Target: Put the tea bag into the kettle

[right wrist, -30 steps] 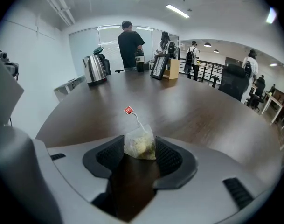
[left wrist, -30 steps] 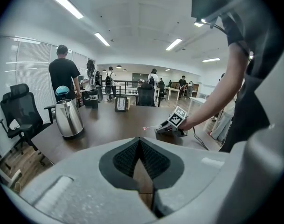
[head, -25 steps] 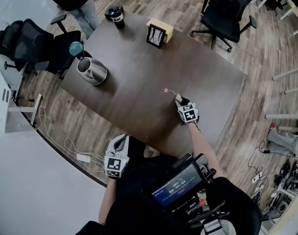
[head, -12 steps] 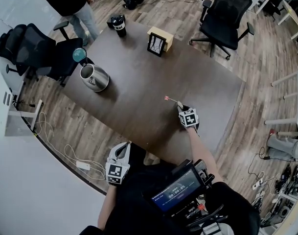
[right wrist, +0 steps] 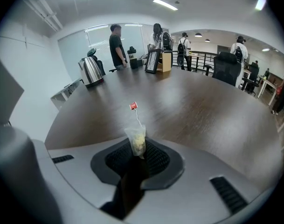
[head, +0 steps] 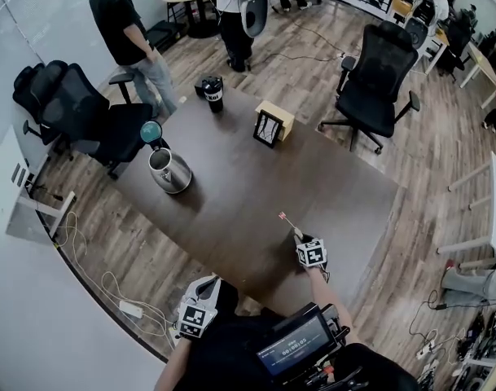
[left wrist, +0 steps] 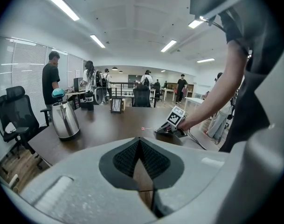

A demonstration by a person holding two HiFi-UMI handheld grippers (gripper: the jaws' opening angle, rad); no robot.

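Note:
A steel kettle (head: 169, 171) with its teal lid tipped open stands at the left end of the dark table (head: 231, 194); it also shows in the right gripper view (right wrist: 90, 71) and the left gripper view (left wrist: 65, 119). My right gripper (head: 299, 236) rests low on the table near the front right. Its jaws (right wrist: 137, 148) are closing and pinch a pale tea bag (right wrist: 136, 140), whose string runs to a red tag (right wrist: 133, 106) lying on the wood ahead. My left gripper (head: 207, 283) hangs off the table's near edge, its pads (left wrist: 139, 141) together and empty.
A black tumbler (head: 212, 93) and a framed picture leaning on a wooden box (head: 269, 125) stand at the far side. Office chairs (head: 376, 78) ring the table. A person (head: 133, 43) stands beyond the kettle end.
The head camera has tilted up, showing more of the room. My right gripper has stayed by the tea bag, slipping slightly toward the near edge. The left gripper has barely moved.

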